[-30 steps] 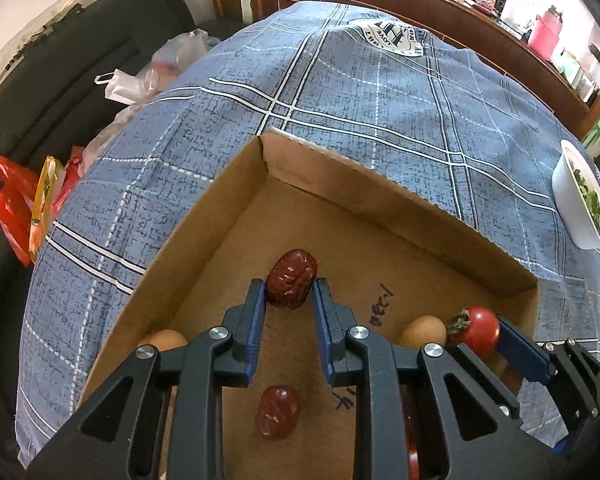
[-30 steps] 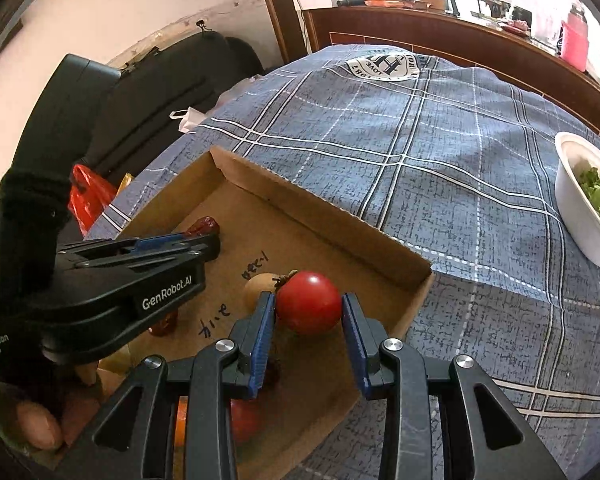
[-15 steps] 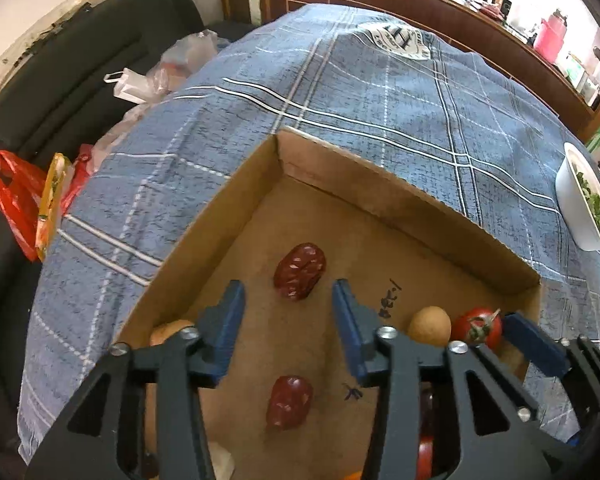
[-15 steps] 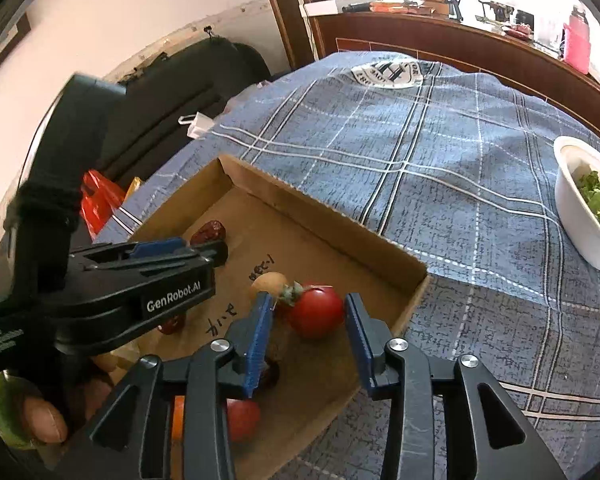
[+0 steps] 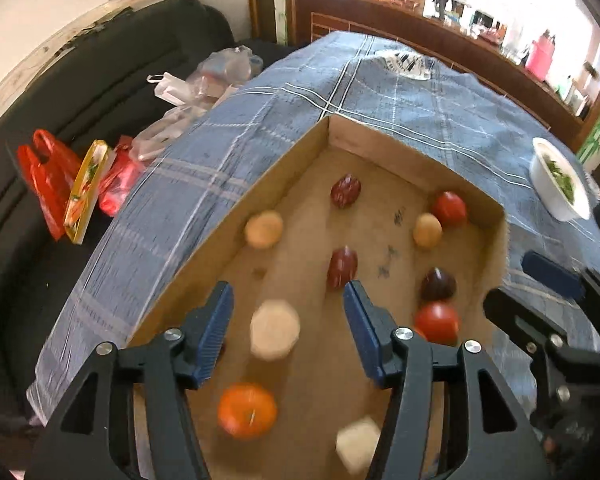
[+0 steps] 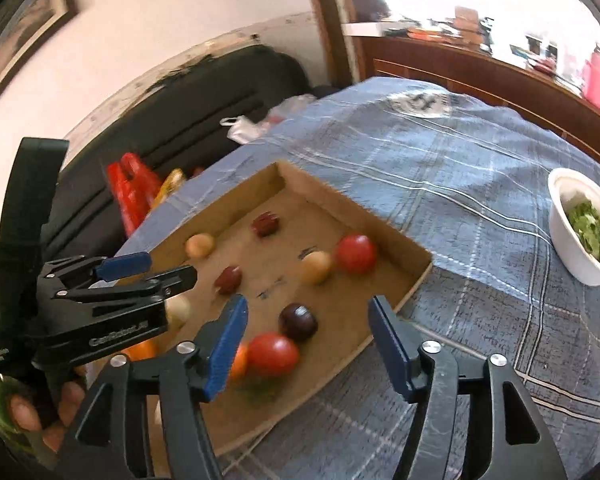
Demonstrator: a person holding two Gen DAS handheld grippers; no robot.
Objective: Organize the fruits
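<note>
A shallow cardboard box (image 5: 396, 162) (image 6: 384, 224) on the blue checked tablecloth holds several fruits. At its far end lie a red date (image 5: 345, 191) (image 6: 265, 223) and a tomato (image 5: 449, 208) (image 6: 356, 253) beside a tan round fruit (image 5: 427, 231) (image 6: 316, 267). Nearer lie a second date (image 5: 342, 267), a dark plum (image 6: 298, 322), another tomato (image 6: 273, 354), an orange (image 5: 247, 410) and pale fruits (image 5: 275, 329). My left gripper (image 5: 288, 330) is open and empty, raised above the box's near half. My right gripper (image 6: 306, 342) is open and empty above the box's near right side.
A white bowl of greens (image 6: 584, 228) (image 5: 560, 184) stands on the cloth to the right of the box. A dark sofa with red and clear plastic bags (image 5: 72, 184) lies off the table's left edge. A wooden sideboard (image 6: 480, 76) runs behind the table.
Both grippers have opened wide and pulled back and up from the box. The date that the left held and the tomato that the right held now lie at the box's far end.
</note>
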